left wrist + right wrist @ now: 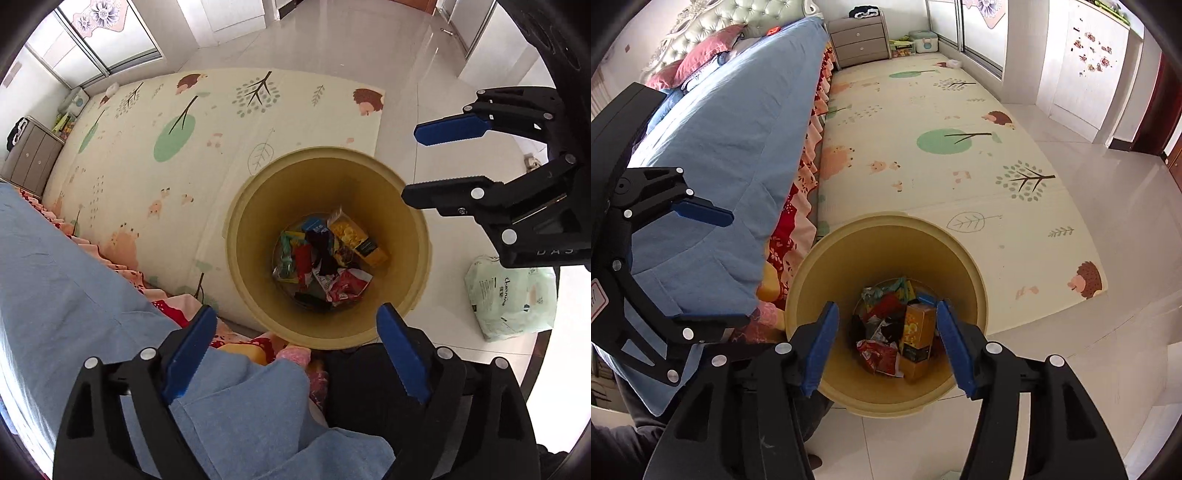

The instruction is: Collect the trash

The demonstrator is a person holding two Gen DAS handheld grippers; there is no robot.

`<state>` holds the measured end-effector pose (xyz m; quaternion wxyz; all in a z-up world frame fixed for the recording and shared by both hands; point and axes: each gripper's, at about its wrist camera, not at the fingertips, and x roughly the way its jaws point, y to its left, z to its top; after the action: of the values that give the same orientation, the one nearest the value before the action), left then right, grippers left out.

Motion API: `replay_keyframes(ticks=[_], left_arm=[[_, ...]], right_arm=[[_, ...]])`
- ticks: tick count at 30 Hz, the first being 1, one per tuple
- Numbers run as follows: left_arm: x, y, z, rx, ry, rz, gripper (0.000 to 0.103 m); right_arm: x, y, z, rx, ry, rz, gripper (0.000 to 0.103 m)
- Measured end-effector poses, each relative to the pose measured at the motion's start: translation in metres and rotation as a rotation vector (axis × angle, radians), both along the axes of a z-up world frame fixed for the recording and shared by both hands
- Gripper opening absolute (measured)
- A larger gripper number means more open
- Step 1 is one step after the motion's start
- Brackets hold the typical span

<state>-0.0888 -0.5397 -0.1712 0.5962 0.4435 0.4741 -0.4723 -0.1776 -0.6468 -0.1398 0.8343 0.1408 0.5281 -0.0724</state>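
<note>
one yellow bin [886, 258] is wedged between the blue bedspread [713, 147] and the play mat [960, 166], with open tile on its remaining side. both claws, left gripper [295, 345] and right gripper [884, 347], are held agape and empty above its rim. the trash [325, 266] is piled inside; one green packet [513, 295] is left on the tiles.

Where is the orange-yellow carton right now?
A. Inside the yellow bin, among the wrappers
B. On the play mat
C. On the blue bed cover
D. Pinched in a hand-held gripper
A: the orange-yellow carton lies at the bottom of the yellow bin with crumpled wrappers, and both hand-held grippers stand open with nothing in them.
</note>
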Motion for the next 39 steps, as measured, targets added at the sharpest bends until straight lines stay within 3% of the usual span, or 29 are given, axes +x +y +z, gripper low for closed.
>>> replay_keyframes(ticks=[11,23,31,39], left_arm=[[-0.009,0.003,0.009,-0.036,-0.007,-0.048,0.091],[-0.016,0.028,0.042,-0.155,0.006,-0.053,0.091],[0.008,0.094,0.076,-0.253,-0.022,0.029,0.091],[0.051,0.197,0.098,-0.303,-0.1,0.19,0.091]], right_arm=[[-0.009,0.007,0.003,-0.004,0.011,0.011,0.053],[-0.009,0.033,0.04,-0.074,-0.01,0.037,0.05],[0.018,0.084,0.078,-0.124,-0.068,0.142,0.05],[0.079,0.179,0.098,-0.119,-0.131,0.333,0.05]])
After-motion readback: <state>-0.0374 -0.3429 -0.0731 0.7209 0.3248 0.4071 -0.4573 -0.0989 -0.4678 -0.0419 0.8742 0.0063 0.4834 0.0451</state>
